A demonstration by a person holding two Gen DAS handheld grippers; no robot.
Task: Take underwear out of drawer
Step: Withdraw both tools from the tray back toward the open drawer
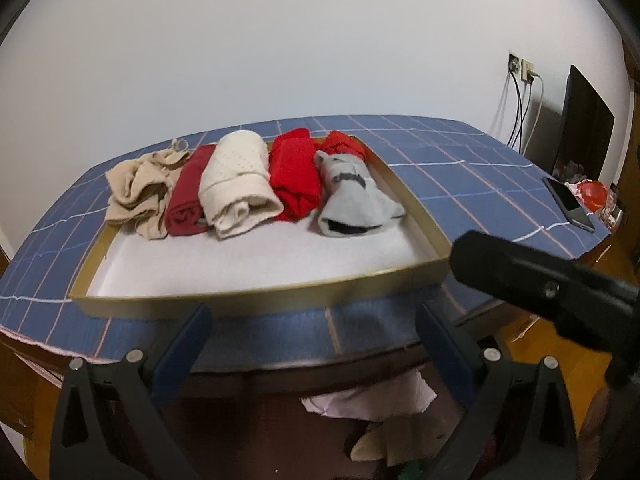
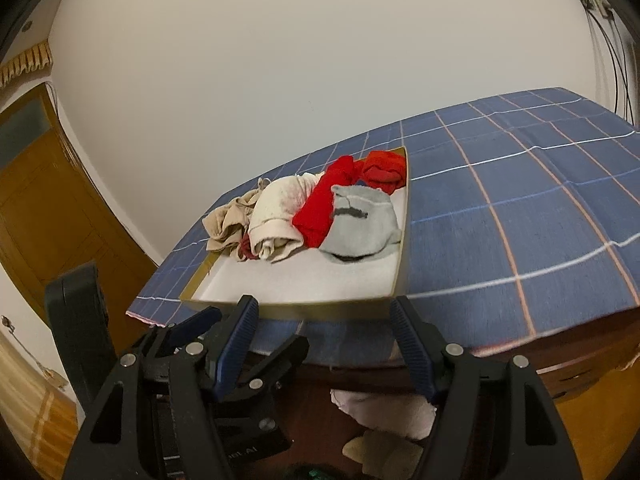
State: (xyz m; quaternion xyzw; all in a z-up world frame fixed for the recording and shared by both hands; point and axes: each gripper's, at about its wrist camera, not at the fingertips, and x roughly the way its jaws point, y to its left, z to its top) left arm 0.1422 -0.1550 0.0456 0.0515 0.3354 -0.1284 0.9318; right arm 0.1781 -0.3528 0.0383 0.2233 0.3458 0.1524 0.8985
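I have both grippers hovering at the near edge of a table covered with a blue checked cloth (image 1: 460, 168). On the cloth sits a shallow gold-rimmed tray (image 1: 256, 300) with a white floor, and the underwear lies in a row along its far side.

From the left wrist view, the row runs from a crumpled beige piece (image 1: 140, 192) at the left, which hangs over the tray's rim, through a dark red roll (image 1: 186, 200), a cream roll (image 1: 236, 184), a bright red roll (image 1: 294, 176) and a grey piece (image 1: 352, 200), with an orange-red piece (image 1: 344, 144) tucked behind the grey one. Each piece touches its neighbour.

My left gripper (image 1: 312, 344) stands wide, with nothing between its blue pads, and its tips are just short of the tray's near rim. My right gripper (image 2: 324, 332) is likewise spread with an empty gap, its tips also at the near rim, closer to the grey piece's end of the tray. In the right wrist view the left gripper shows just beside it at the lower left.

A dark phone (image 1: 568, 204) lies on the cloth's far right edge, well apart from the tray. Below the table edge, pale fabric (image 2: 384, 412) shows in an open space under the top.
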